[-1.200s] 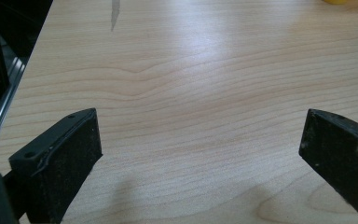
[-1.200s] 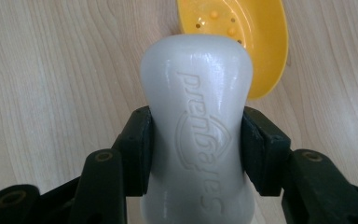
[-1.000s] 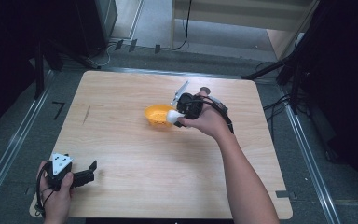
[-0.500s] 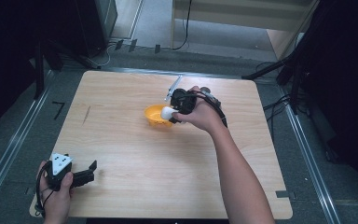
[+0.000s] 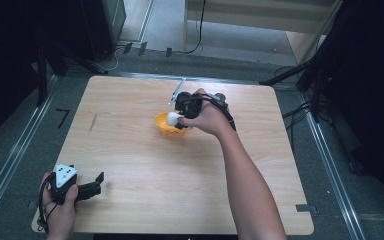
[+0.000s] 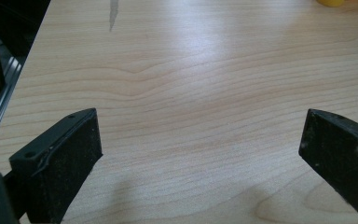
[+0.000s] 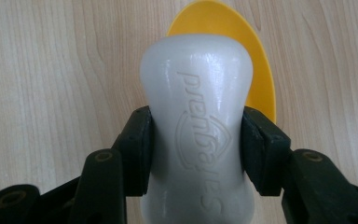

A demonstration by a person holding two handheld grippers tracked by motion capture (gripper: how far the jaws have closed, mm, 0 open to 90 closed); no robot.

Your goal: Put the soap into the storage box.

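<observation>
My right gripper (image 5: 176, 120) is shut on a small white plastic bottle (image 7: 196, 126) with raised lettering, its pads (image 7: 137, 149) pressing the bottle's waist from both sides. The bottle (image 5: 172, 118) hangs just over a yellow bowl (image 5: 166, 124) near the middle of the wooden table; the bowl's rim (image 7: 256, 60) shows behind the bottle. My left gripper (image 5: 95, 184) rests at the near left corner of the table, held in a hand, jaws wide open with bare wood between the pads (image 6: 65, 163).
The light wooden table (image 5: 145, 185) has a dark streak (image 5: 92, 122) at its left. A thin white stick-like object (image 5: 177, 90) juts up behind the right hand. Metal rails run along both sides of the table, dark stands and cables beyond.
The right hand has carried the bottle leftward, from the bowl's right side to above the bowl. The left gripper has stayed put.
</observation>
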